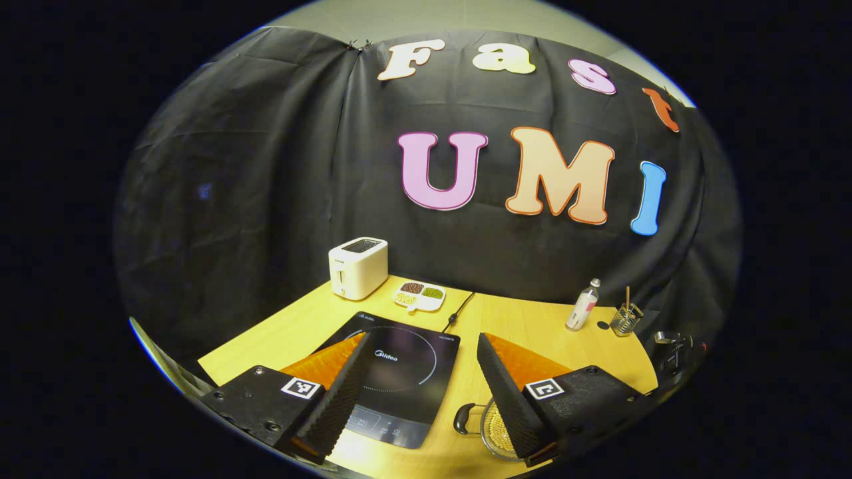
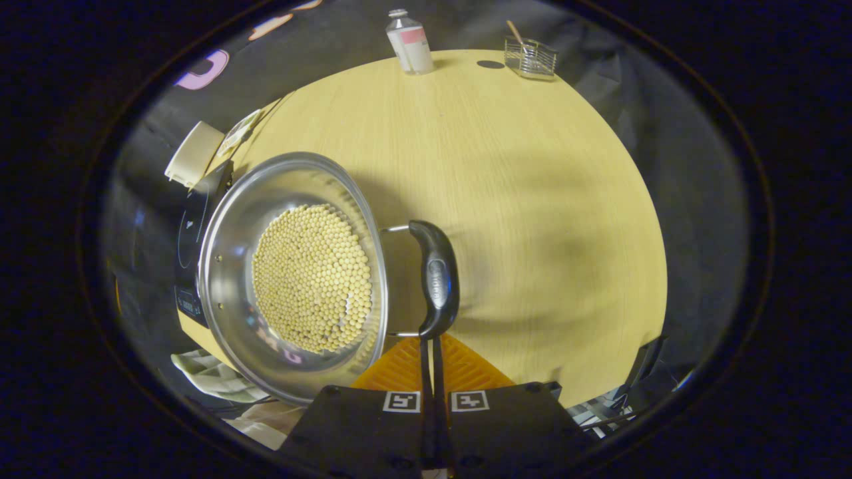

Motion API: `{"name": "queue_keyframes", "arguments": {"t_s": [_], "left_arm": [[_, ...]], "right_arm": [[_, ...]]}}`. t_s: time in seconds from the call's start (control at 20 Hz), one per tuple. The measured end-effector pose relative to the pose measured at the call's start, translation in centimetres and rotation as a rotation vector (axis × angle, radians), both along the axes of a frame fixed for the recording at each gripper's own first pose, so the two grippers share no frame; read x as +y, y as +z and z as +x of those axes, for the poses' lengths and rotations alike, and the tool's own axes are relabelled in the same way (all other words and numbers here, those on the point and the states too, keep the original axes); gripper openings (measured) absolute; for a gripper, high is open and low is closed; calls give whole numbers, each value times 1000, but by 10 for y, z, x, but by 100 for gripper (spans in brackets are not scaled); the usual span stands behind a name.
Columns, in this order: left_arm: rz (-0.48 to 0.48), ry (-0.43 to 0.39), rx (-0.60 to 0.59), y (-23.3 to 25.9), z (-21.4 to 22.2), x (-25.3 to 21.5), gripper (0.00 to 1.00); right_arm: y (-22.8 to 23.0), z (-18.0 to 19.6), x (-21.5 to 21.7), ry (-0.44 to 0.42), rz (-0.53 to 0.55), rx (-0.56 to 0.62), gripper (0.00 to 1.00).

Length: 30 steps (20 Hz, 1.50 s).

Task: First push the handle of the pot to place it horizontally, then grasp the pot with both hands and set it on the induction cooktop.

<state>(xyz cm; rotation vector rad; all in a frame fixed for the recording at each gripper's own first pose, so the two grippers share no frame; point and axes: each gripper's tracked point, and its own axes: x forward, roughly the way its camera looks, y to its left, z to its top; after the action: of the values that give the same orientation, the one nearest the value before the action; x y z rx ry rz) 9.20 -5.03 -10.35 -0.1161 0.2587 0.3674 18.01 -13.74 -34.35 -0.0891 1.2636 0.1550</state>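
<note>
Found a wide yellow table [image 2: 532, 199], with the black cooktop [image 1: 406, 372] lying flat on it near the front edge. Noted the steel pot [image 2: 226, 266] standing on the table just beside the cooktop, not yet on it, and filled with a layer of small yellow beans [image 2: 309, 276]. Saw the left gripper [image 1: 421, 336] held above the cooktop with fingers wide apart and holding nothing. Saw the right gripper [image 2: 432, 359] with fingers pressed together, the tips at the near end of the black handle [image 2: 436, 279], touching it or almost; could not tell which. Judged the push as the step in hand. Feared a slip of the closed tips off the rounded handle, or a push too strong, moving the whole pot sideways against the cooktop and shaking beans out.
</note>
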Motion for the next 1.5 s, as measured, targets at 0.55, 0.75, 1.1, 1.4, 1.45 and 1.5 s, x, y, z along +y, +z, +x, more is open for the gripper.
{"name": "queue_keyframes", "arguments": {"t_s": [0.55,0.75,1.1,1.4,1.45,1.5], "left_arm": [[-259,-248,345,-127,10,-52,97],[-317,-319,453,-153,14,-58,97],[-312,-375,644,-196,20,-60,97],[-398,-381,750,-220,22,-72,96],[-402,-383,759,-222,24,-74,95],[-404,-388,769,-223,24,-75,94]], "right_arm": [[37,21,-16,-45,289,61,61],[42,35,9,20,402,-1,92],[30,57,33,90,393,-91,93],[12,57,37,125,348,-112,89],[9,55,38,132,342,-99,90],[7,54,38,136,334,-94,89]]}}
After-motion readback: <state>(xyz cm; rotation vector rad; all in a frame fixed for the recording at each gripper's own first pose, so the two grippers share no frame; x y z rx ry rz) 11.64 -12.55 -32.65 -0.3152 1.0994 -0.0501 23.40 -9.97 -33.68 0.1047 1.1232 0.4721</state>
